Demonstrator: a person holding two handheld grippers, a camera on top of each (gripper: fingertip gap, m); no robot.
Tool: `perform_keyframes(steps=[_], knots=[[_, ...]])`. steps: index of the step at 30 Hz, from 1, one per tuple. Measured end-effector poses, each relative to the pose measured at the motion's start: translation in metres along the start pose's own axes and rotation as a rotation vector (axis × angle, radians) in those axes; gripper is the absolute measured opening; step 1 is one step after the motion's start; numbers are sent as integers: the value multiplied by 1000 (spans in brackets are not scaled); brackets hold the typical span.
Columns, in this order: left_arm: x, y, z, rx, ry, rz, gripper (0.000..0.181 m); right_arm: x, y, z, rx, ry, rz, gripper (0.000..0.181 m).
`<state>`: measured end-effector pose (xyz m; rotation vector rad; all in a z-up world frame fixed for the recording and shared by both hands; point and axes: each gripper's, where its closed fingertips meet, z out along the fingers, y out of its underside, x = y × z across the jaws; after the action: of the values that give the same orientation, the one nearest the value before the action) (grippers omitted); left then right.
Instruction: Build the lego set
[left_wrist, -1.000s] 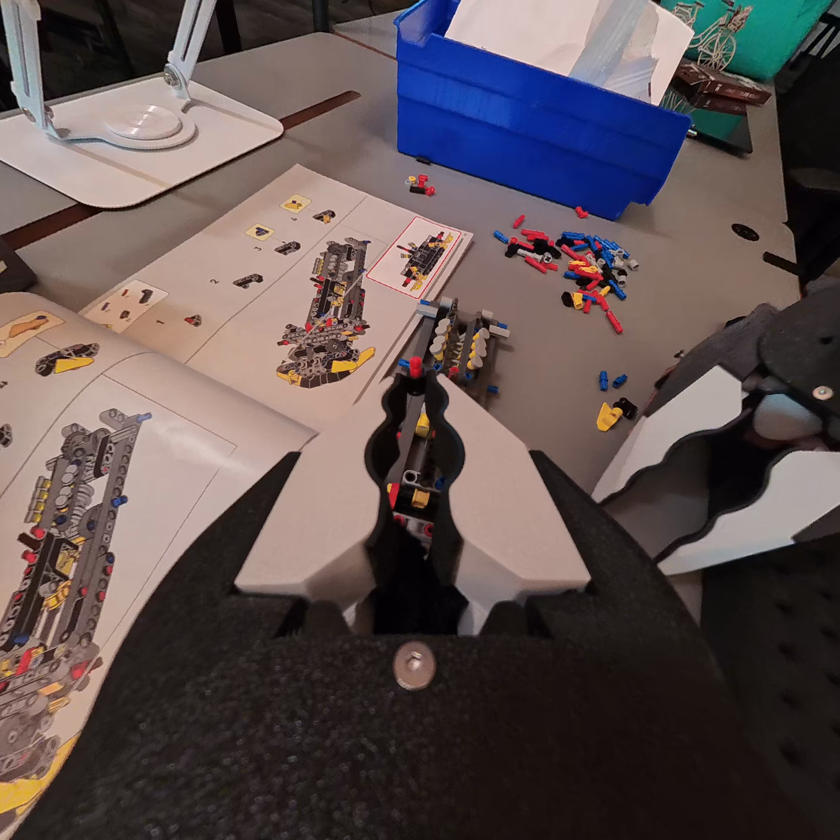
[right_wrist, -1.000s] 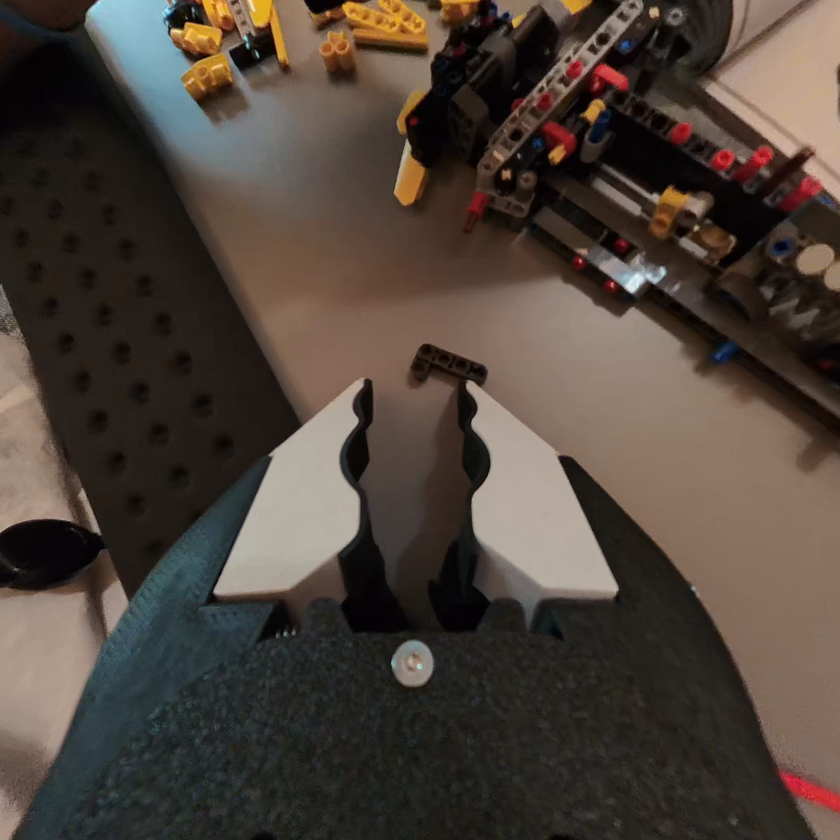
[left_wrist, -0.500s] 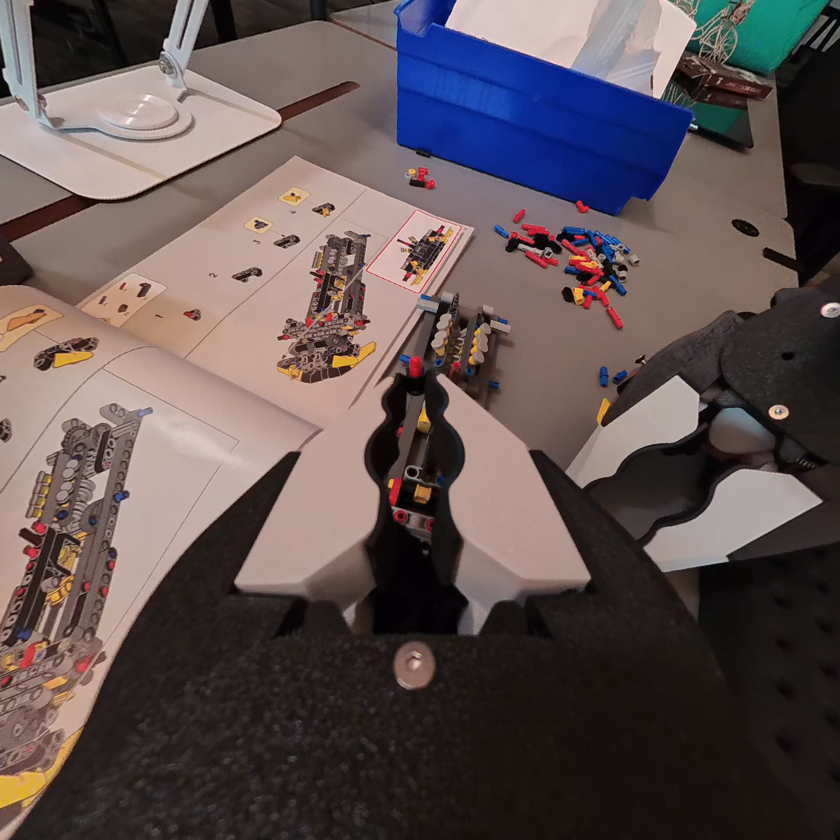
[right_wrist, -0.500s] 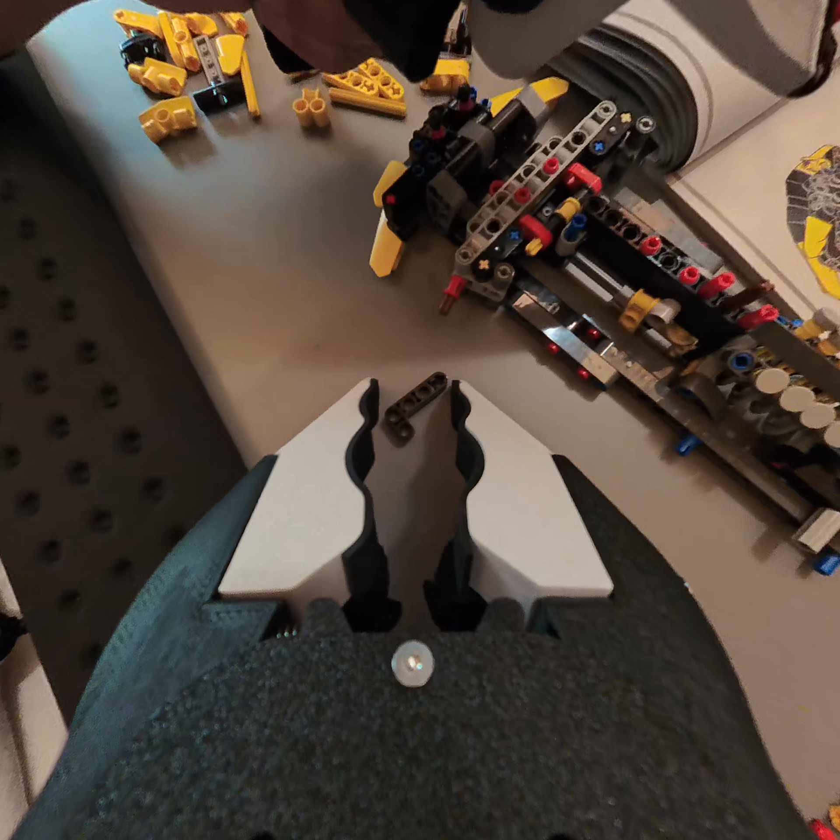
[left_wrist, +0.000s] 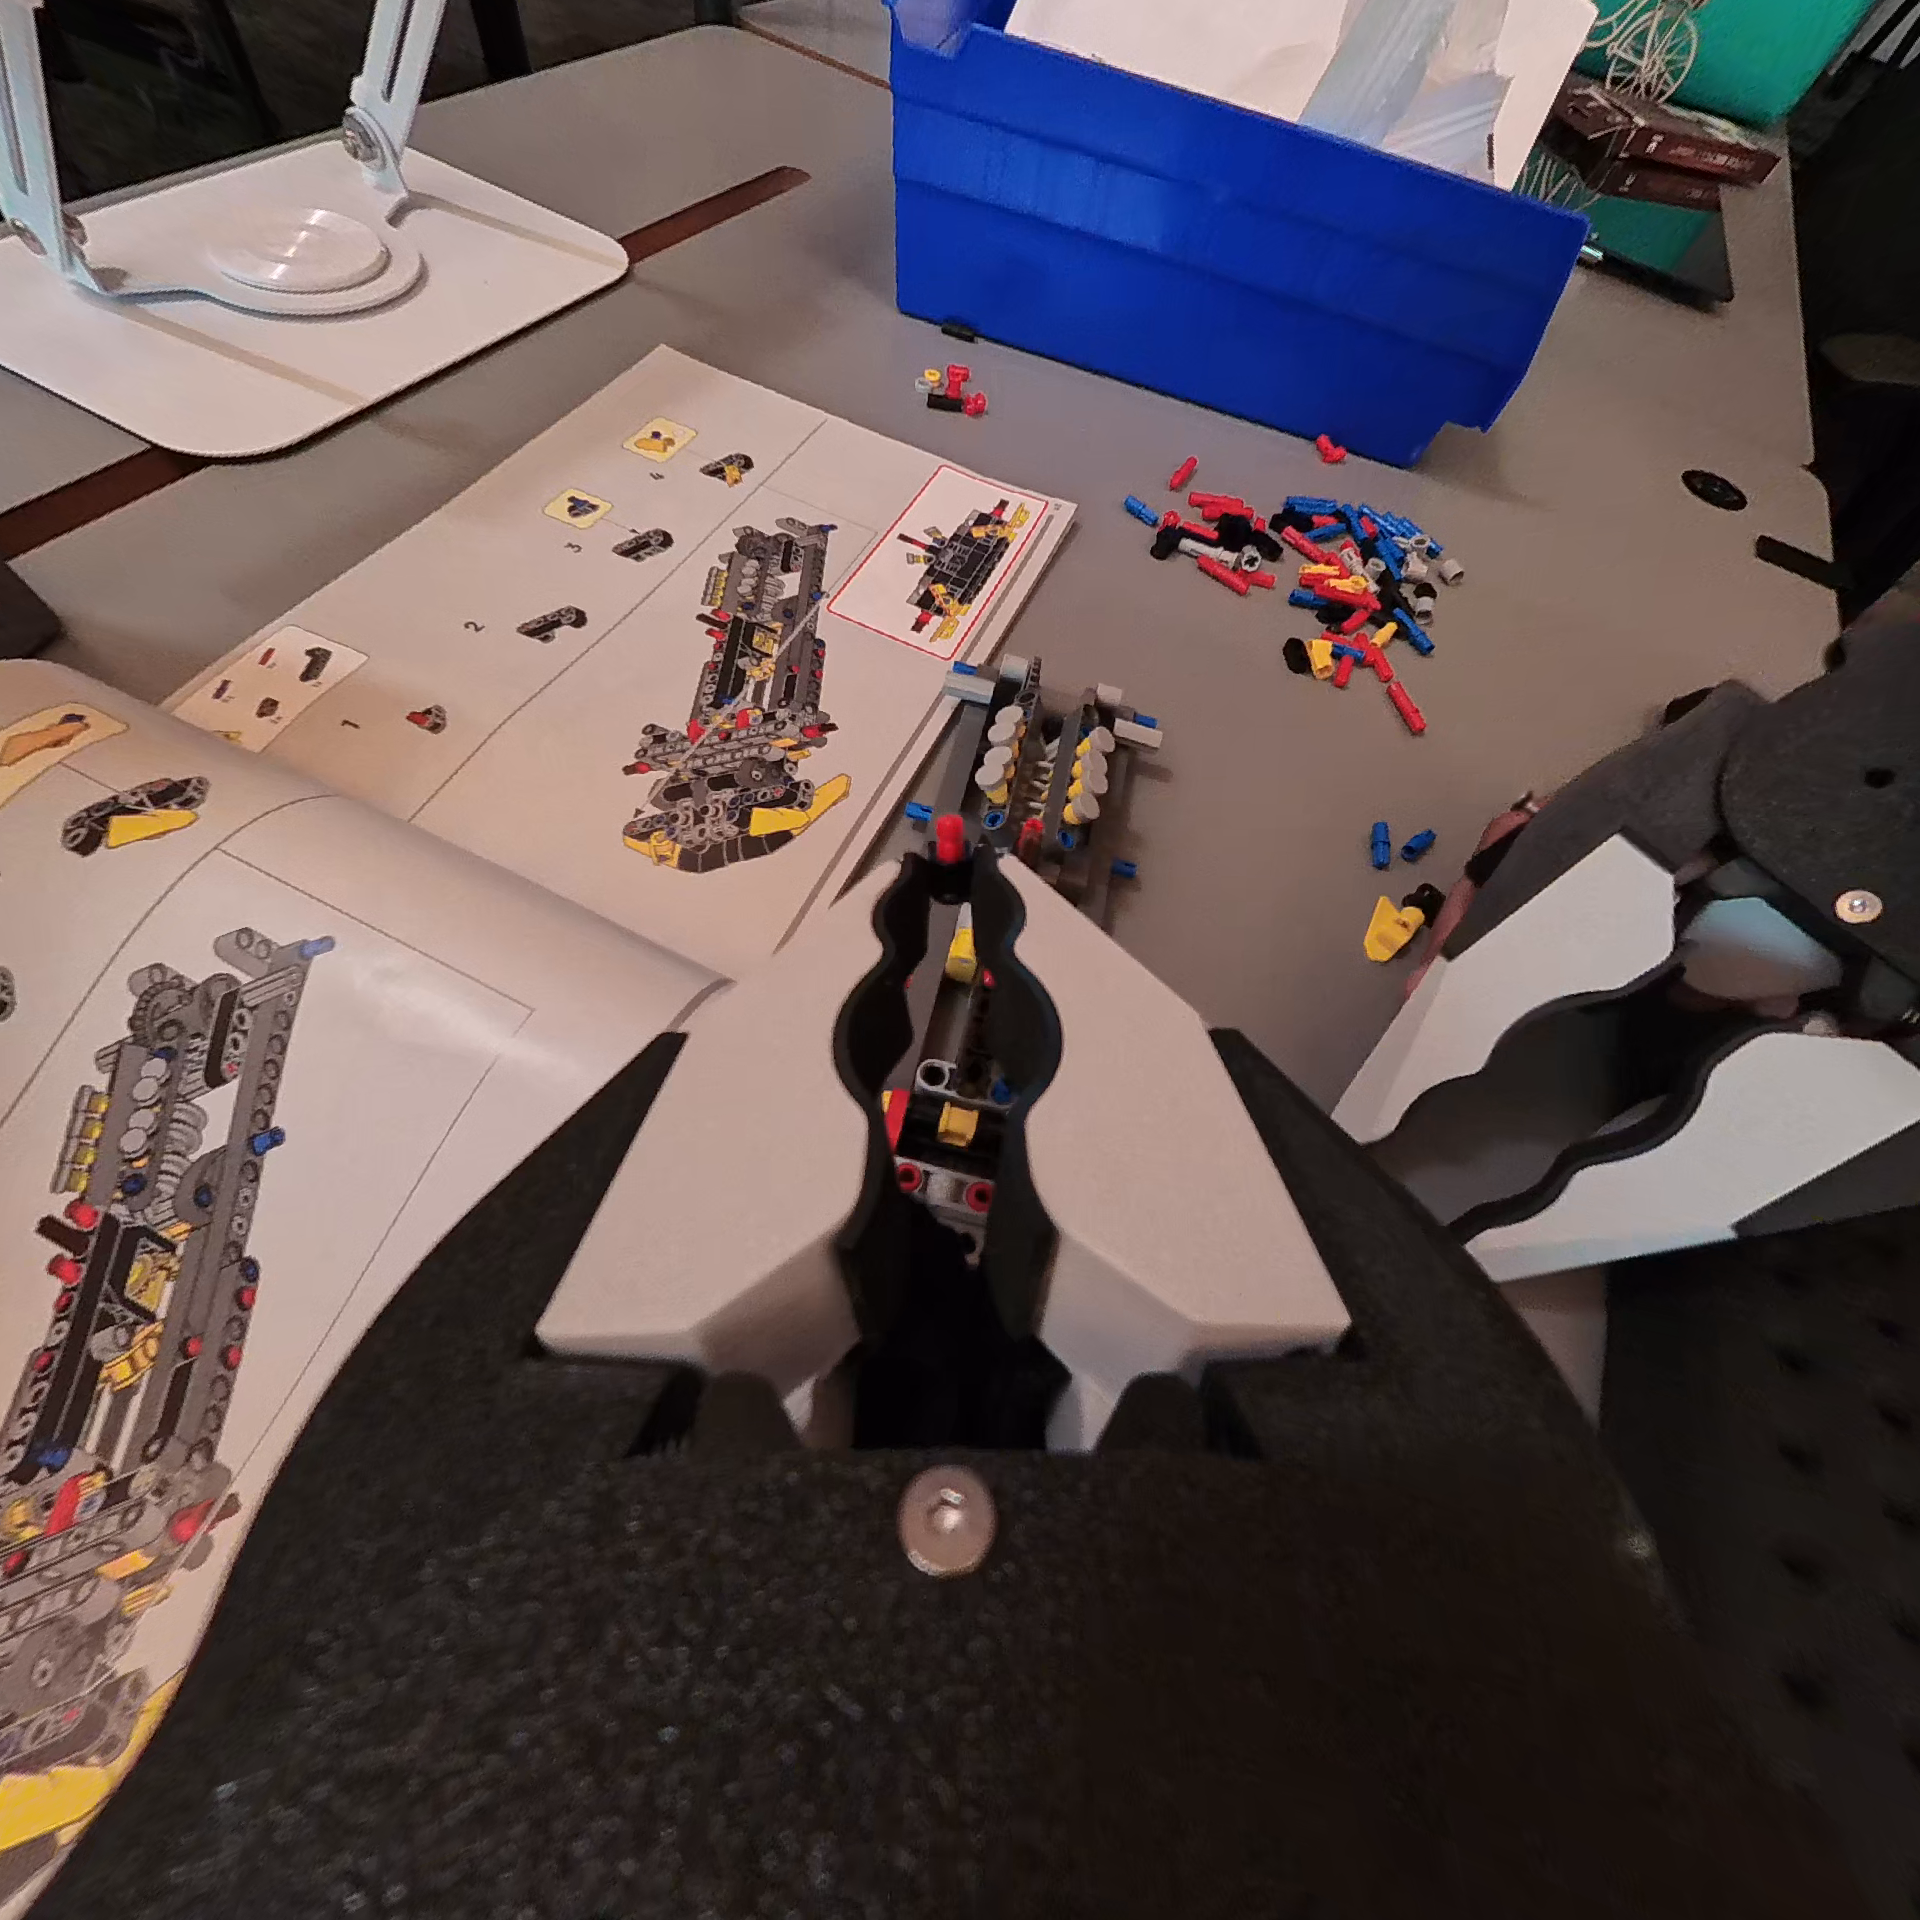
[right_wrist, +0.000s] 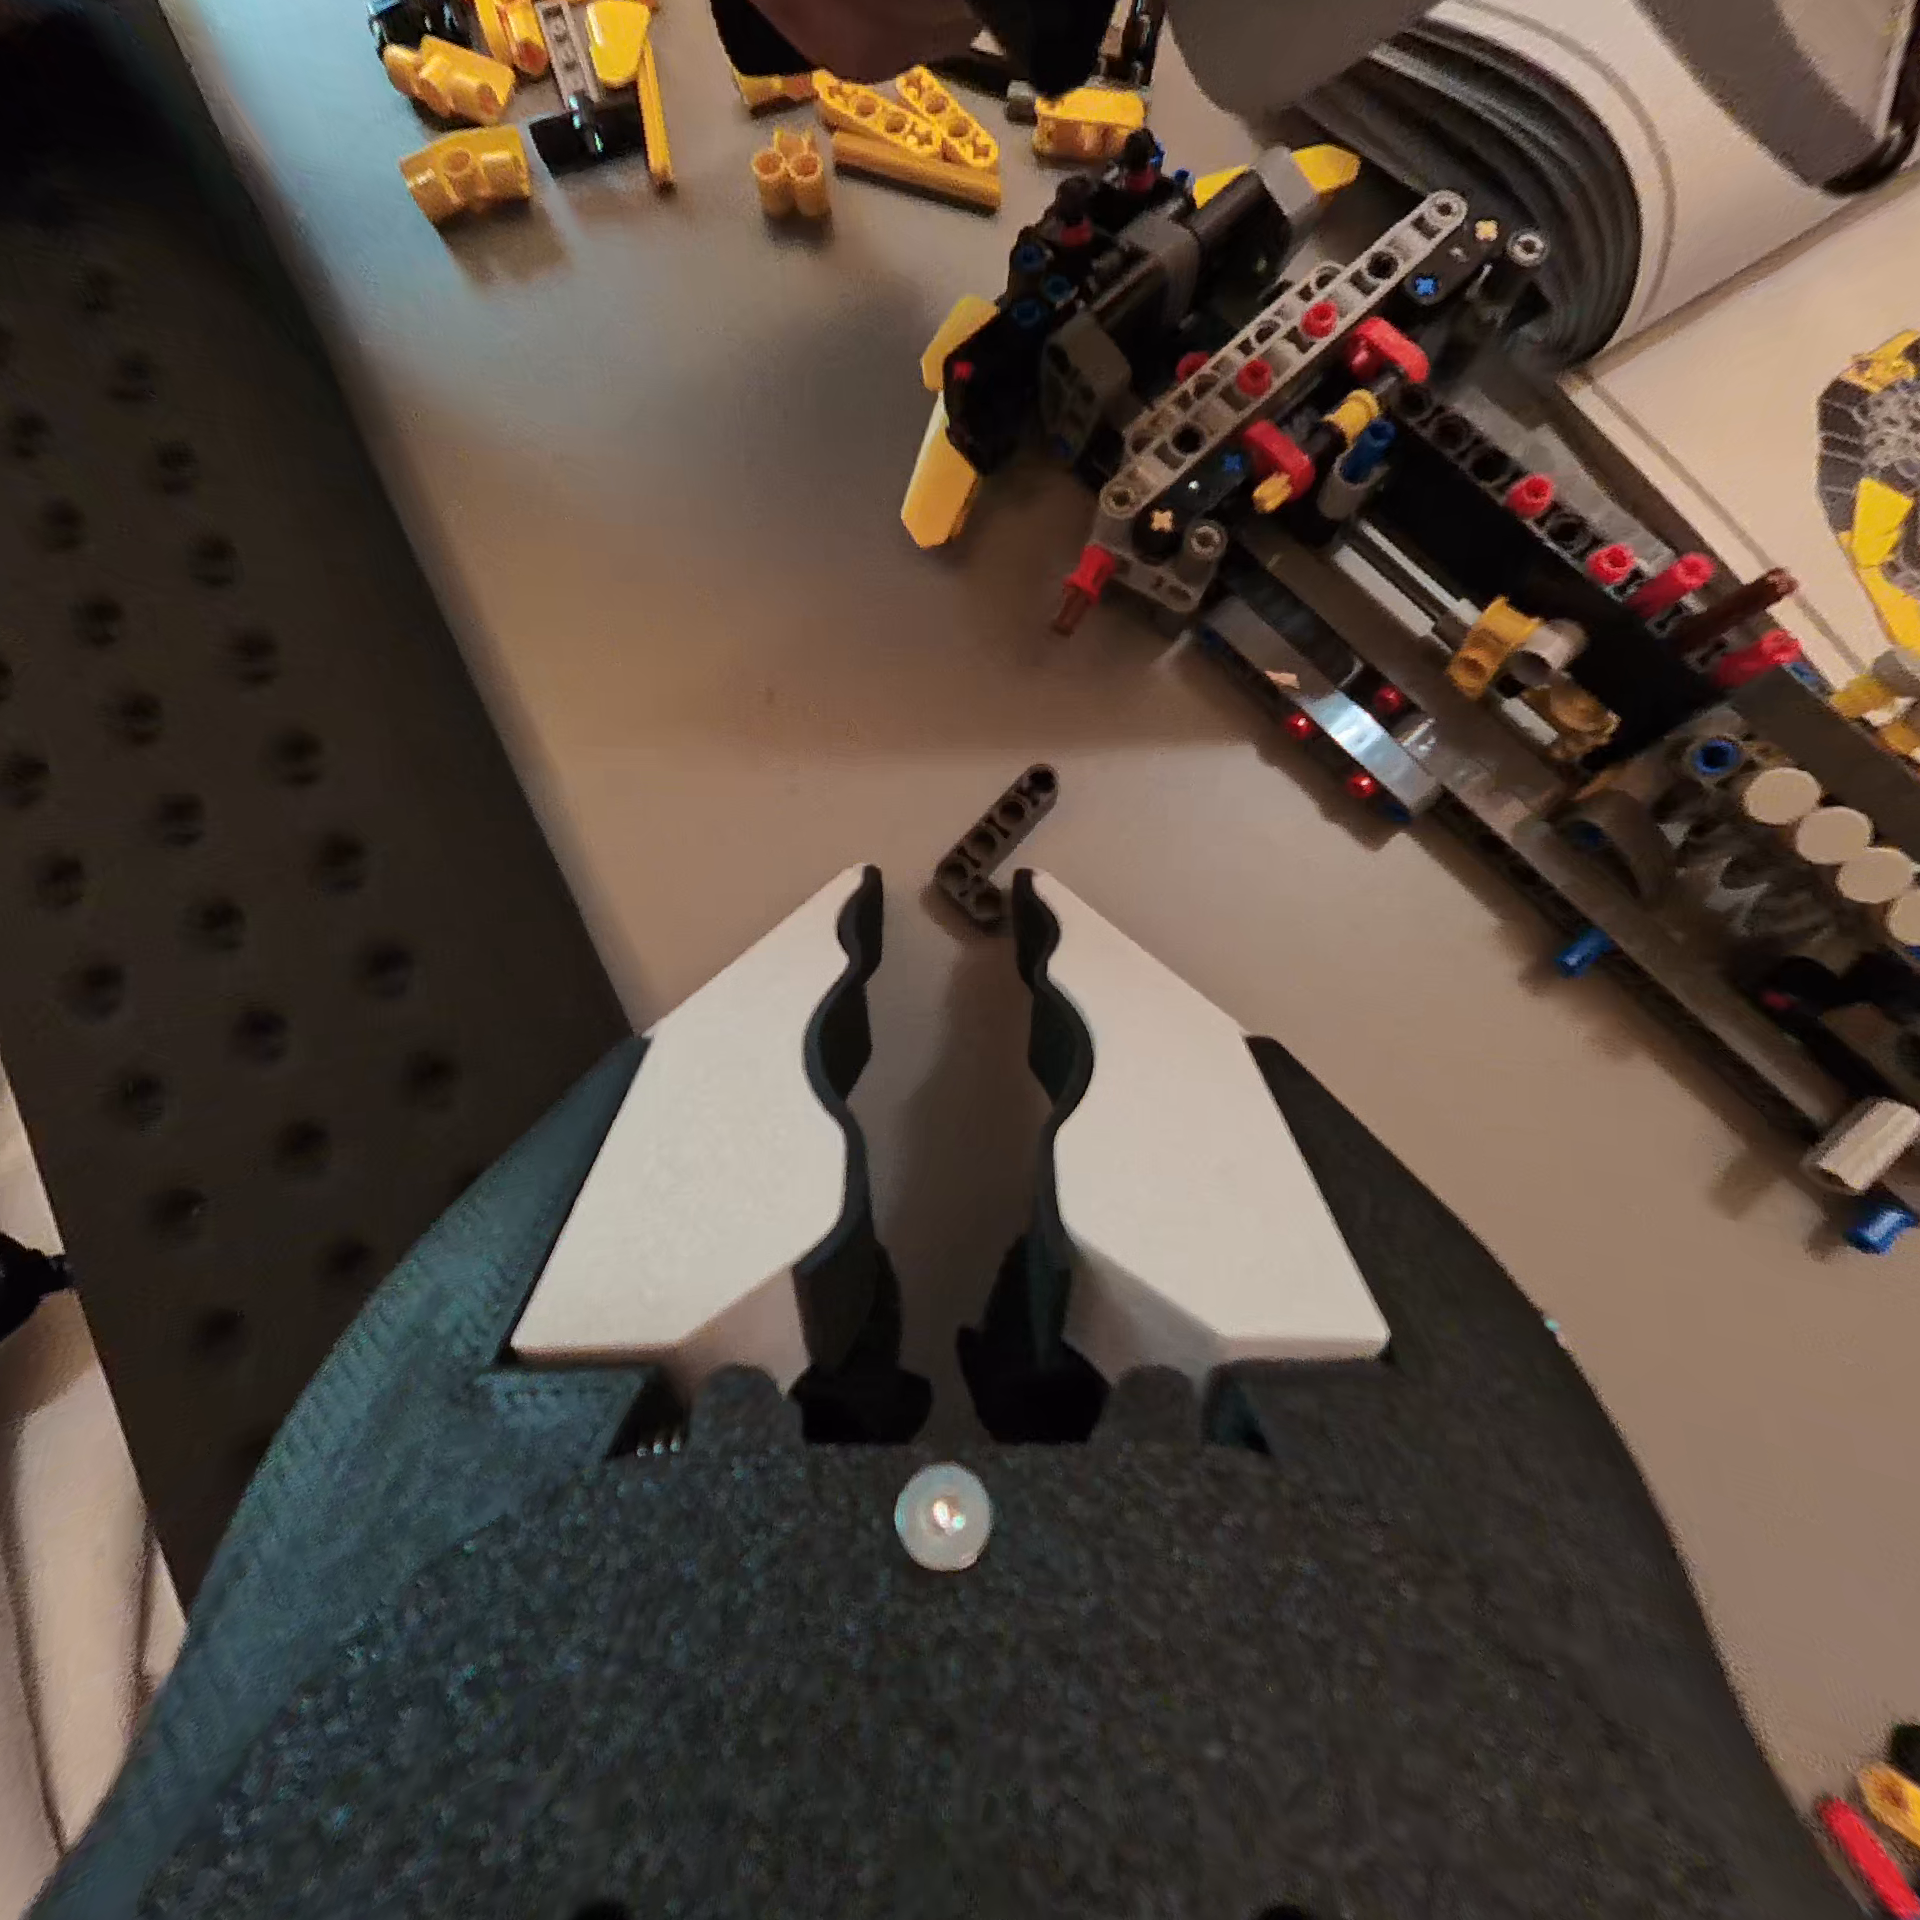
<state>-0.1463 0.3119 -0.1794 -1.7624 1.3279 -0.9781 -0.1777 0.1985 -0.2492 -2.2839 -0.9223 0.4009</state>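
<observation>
The left wrist view looks forward and down along its own gripper (left_wrist: 951, 873) across the grey tabletop (left_wrist: 1195, 416), reaching a blue plastic bin (left_wrist: 1195, 249) at upper right. The right wrist view sits nearer the surface, tilted steeply down. Both share the long grey-and-black brick assembly (left_wrist: 1039, 758) (right_wrist: 1455, 582), frame centre in one, upper right in the other.

Left claw (left_wrist: 948, 883) gripping lego model (left_wrist: 1044, 764), booklet (left_wrist: 582, 665) beside
</observation>
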Motion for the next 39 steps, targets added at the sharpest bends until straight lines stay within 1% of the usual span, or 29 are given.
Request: perform_keyframes(steps=[1, 3, 6, 9, 10, 12, 14, 15, 18, 19, 22, 25, 30, 33, 34, 35, 38, 39], knots=[[1, 1, 0, -4, 1, 3, 6, -1, 0, 2, -1, -6, 5, 23], [2, 3, 1, -16, 5, 8, 6, 4, -1, 2, 6, 24, -8, 12], [7, 7, 3, -44, 29, 18, 6, 14, 0, -2, -1, 95, -71, 12], [15, 19, 6, -110, 66, 44, 6, 31, -5, -15, 52, 152, -95, 11], [20, 24, 8, -132, 85, 57, 6, 32, -12, -21, 108, 129, -68, 11], [30, 30, 10, -165, 127, 82, 6, 32, -35, -38, 295, 34, 34, 11], [42, 32, 11, -173, 176, 95, 6, 35, -56, -57, 488, -98, 176, 11], [47, 30, 11, -163, 198, 92, 7, 37, -62, -64, 556, -173, 257, 11], [62, 20, 7, -108, 283, 41, 6, 44, -69, -76, 689, -351, 451, 11], [65, 15, 6, -86, 301, 21, 6, 44, -69, -77, 702, -396, 495, 11], [71, 4, 1, -32, 349, -32, 6, 38, -65, -72, 668, -483, 548, 11], [75, 5, 2, -38, 363, -31, 6, 35, -67, -70, 674, -514, 567, 11], [71, 11, 7, -65, 313, 15, 6, 42, -60, -63, 635, -462, 560, 12], [70, 13, 8, -72, 294, 38, 6, 50, -50, -57, 582, -391, 557, 16], [73, 13, 8, -75, 304, 37, 6, 50, -46, -56, 559, -384, 545, 9], [74, 14, 8, -79, 311, 37, 6, 48, -44, -55, 539, -391, 535, 6], [76, 21, 11, -109, 306, 65, 6, 41, -35, -47, 450, -412, 532, 7], [76, 23, 12, -116, 303, 72, 6, 42, -32, -44, 427, -399, 531, 6]])
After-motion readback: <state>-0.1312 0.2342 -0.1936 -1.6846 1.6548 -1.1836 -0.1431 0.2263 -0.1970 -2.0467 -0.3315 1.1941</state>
